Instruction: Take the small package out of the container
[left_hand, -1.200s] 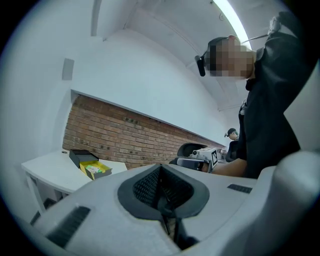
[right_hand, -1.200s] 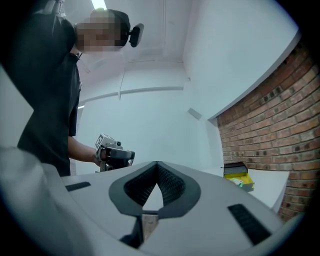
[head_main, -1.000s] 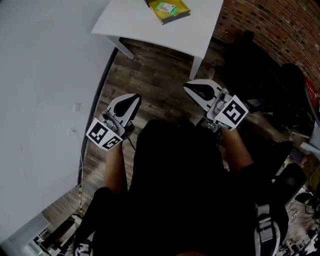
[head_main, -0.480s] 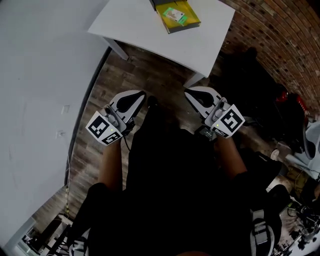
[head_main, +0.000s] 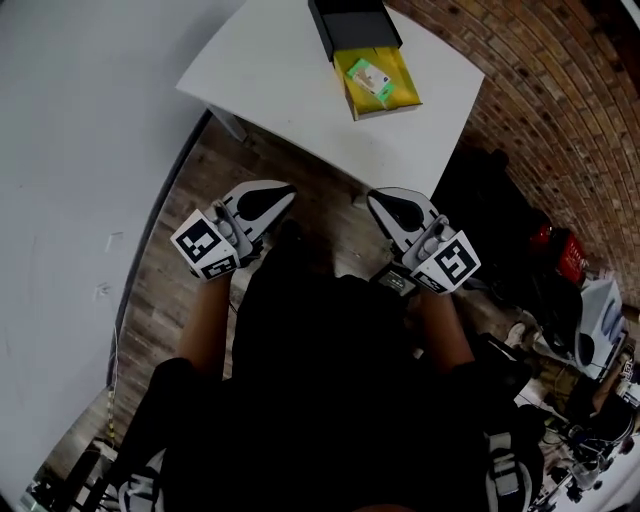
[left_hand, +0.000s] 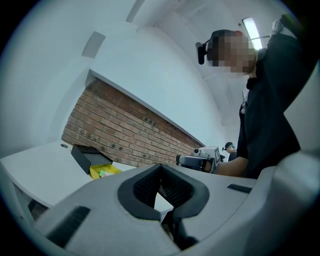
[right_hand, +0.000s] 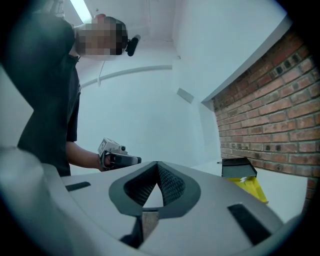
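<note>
A white desk (head_main: 270, 80) fills the corner where a white wall (head_main: 80, 150) meets a brick wall (head_main: 540, 110), above a wood-plank floor (head_main: 195, 240). The yellow container (head_main: 392, 95) on the desk holds the small package (head_main: 370, 77), its long axis slanting across the container. Short of the desk, the left gripper (head_main: 283, 191) and right gripper (head_main: 379, 199) point level, fingers closed on nothing.

Yellow open container (head_main: 402, 92), top centre of the head view, slightly skewed; small green-white package (head_main: 370, 77) lies flat inside.
</note>
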